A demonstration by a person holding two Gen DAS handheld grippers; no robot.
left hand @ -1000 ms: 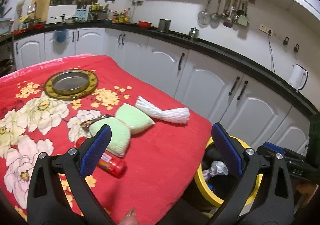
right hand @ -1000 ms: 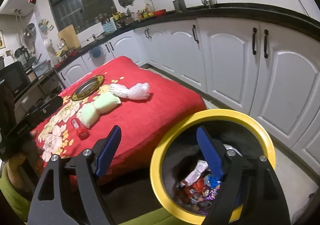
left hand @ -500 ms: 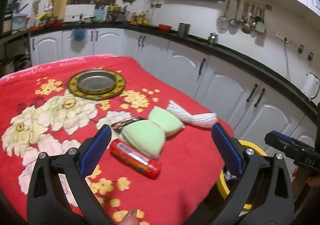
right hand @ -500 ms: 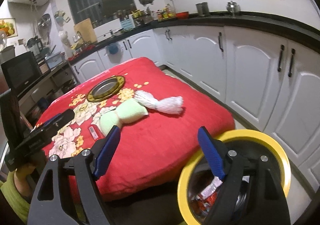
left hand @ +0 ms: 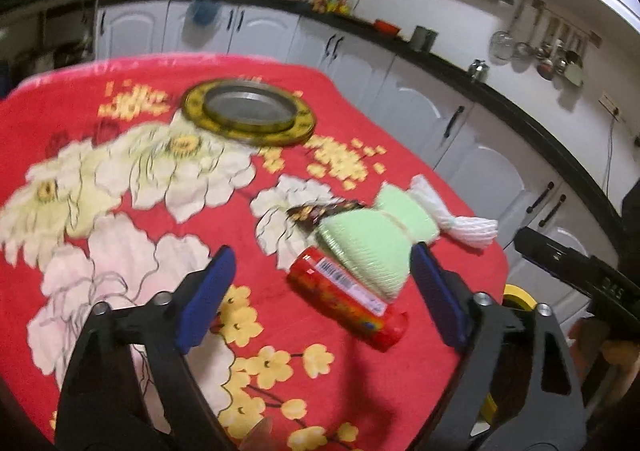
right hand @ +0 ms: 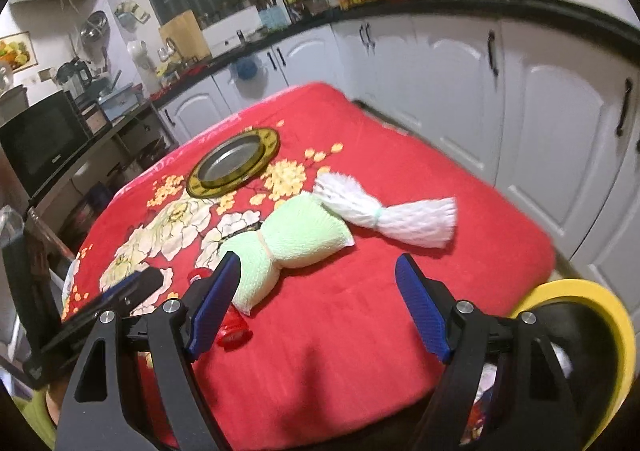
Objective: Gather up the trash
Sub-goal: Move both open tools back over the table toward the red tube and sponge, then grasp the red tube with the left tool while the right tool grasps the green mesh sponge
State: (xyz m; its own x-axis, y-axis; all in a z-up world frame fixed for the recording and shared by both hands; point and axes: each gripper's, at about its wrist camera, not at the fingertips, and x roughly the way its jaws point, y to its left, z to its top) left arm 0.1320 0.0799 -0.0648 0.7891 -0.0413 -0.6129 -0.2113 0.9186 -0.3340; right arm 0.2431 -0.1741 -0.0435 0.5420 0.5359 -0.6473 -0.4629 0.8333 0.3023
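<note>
Our left gripper (left hand: pixel 320 295) has jaws wide, nothing held, above the red wrapper tube (left hand: pixel 347 304) on the red floral cloth (left hand: pixel 120 211). Our right gripper (right hand: pixel 318 307) is spread wide too, empty, just short of the green mesh bundle (right hand: pixel 288 239) — white foam net (right hand: pixel 392 215) touching its far end. Dark wrapper (left hand: pixel 324 210) lies beside the green bundle. Yellow-rimmed bin (right hand: pixel 592 315) sits off the table's corner — trash inside. Gold-rimmed plate (left hand: pixel 248 119) lies farther back.
</note>
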